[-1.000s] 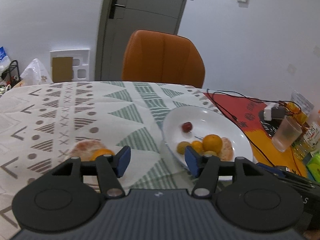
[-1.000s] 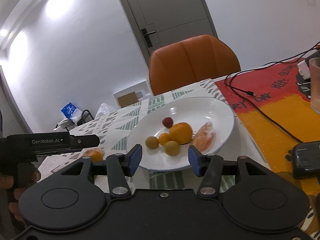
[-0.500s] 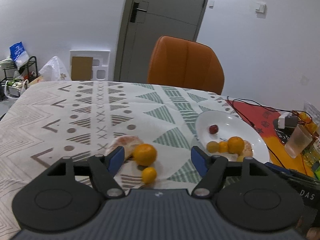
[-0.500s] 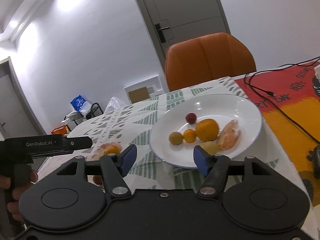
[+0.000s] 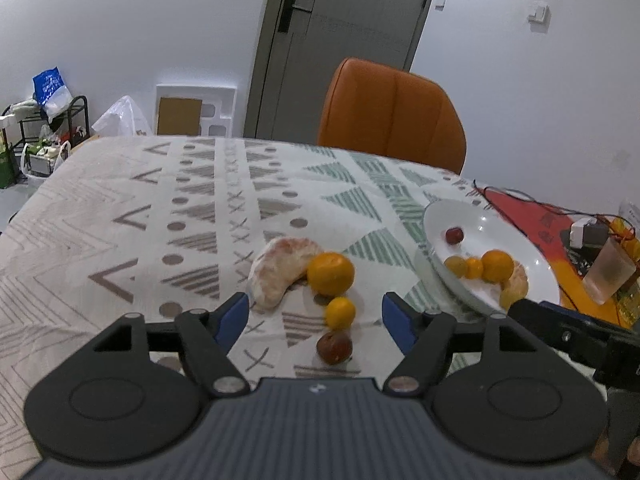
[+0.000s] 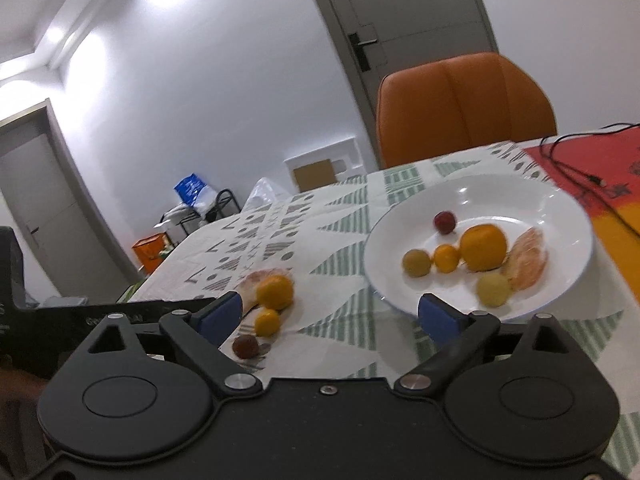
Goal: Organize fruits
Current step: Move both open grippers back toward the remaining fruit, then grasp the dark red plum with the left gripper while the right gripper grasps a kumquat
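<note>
On the patterned tablecloth lie a peeled pomelo piece [image 5: 280, 276], an orange [image 5: 331, 273], a small kumquat [image 5: 340, 312] and a dark red fruit [image 5: 334, 347]. My left gripper [image 5: 316, 316] is open and empty, just behind and above this cluster. A white plate [image 6: 560, 216] holds a red fruit [image 6: 445, 222], an orange [image 6: 483, 247], several small yellow fruits and a peeled segment [image 6: 526, 264]. My right gripper [image 6: 330, 316] is open and empty, in front of the plate's near rim. The loose cluster shows at its left, orange [image 6: 274, 292] among them.
An orange chair [image 5: 392, 116] stands at the table's far side by a grey door. A red-and-orange mat with black cables [image 5: 520, 200], a charger and a plastic cup [image 5: 608, 276] lie right of the plate. The other gripper's body [image 5: 580, 336] is at the right.
Both grippers have pulled back and swung left. The loose fruits on the cloth, hidden or partly seen before, are now in full view between the left fingers. The plate has shifted right.
</note>
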### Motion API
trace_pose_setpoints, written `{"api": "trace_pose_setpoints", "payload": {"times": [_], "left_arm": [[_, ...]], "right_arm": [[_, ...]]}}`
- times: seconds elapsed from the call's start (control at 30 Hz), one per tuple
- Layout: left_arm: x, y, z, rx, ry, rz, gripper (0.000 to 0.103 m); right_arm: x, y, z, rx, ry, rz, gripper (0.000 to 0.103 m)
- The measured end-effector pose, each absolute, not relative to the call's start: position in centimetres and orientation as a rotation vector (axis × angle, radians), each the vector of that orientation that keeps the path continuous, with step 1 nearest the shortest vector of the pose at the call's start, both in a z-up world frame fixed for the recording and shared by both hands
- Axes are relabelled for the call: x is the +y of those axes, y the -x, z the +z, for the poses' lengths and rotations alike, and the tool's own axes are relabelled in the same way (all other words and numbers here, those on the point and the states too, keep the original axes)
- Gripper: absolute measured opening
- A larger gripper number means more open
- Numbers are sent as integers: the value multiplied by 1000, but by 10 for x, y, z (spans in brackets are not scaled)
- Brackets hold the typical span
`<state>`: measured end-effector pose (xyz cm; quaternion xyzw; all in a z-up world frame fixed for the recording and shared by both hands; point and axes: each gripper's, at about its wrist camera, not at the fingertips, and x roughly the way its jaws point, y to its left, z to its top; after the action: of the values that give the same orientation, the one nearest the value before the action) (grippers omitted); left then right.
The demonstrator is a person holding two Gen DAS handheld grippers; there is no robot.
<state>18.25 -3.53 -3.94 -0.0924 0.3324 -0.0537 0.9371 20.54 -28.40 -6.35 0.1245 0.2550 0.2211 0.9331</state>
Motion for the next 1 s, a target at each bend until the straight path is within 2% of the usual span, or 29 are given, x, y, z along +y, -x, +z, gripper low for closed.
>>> {"api": "trace_pose_setpoints", "payload": {"times": [0.4, 0.53, 0.6, 0.77, 0.83, 0.9, 1.0], "left_arm": [[-34, -183, -60, 711, 213, -140, 69], [-38, -186, -67, 722, 213, -155, 65], [-40, -189, -71, 734, 213, -158, 58], [-41, -194, -77, 747, 224, -149, 48], [-42, -196, -79, 750, 220, -147, 40], [-41, -198, -81, 752, 231, -151, 22], [-36, -199, -81, 756, 257, -154, 22]], "right_arm": [[-272, -208, -71, 553, -238, 466, 95], [-271, -211, -73, 563, -237, 476, 89], [-270, -211, -73, 564, -237, 483, 86], [-266, -215, -77, 579, -231, 503, 74], [-264, -218, -78, 590, -233, 509, 69], [-260, -219, -79, 594, -224, 519, 64], [-252, -222, -81, 605, -210, 531, 58]]}}
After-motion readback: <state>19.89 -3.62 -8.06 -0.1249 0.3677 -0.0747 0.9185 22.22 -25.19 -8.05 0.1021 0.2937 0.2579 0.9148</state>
